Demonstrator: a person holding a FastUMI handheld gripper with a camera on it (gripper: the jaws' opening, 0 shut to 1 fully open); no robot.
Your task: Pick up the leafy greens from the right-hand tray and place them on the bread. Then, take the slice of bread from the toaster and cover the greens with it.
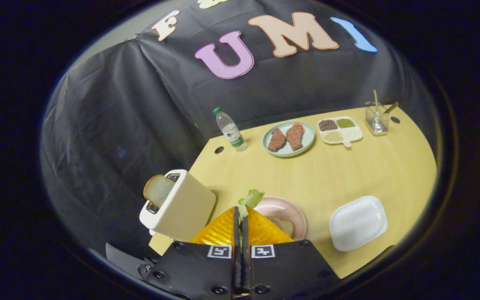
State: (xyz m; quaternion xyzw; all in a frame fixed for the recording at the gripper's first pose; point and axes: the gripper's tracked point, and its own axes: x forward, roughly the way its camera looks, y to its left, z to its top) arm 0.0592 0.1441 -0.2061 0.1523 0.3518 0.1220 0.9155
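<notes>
We find the gripper (242, 216) closed on the leafy greens (251, 198): both fingers are pressed together with only a thin gap, and the pale green leaf pokes out just past their tips. The greens hang above the near edge of the pink plate (283, 208), where a slice of bread (285, 226) lies partly hidden behind the right finger. The white tray (358, 222) to the right of the plate now carries nothing.

In our judgement the step in hand is the placing. To do it well, the fingers should travel a little further right and forward until the leaf sits over the middle of the bread, then come low before parting — a release from height would likely let a light leaf drift off the slice. The leaf may also cling to one finger, so a slow opening is advised.

Obstructions: the toaster (180, 206) stands just left of the fingers, with the second slice (157, 190) standing up out of its slot; a leftward swing could knock it. Well beyond, and apart from the working area, we note a water bottle (230, 130), a green plate of meat (288, 138), a divided dish of grains (339, 130) and a glass holding sticks (376, 117) — none stands in the path. The table (336, 175) between them is bare.
</notes>
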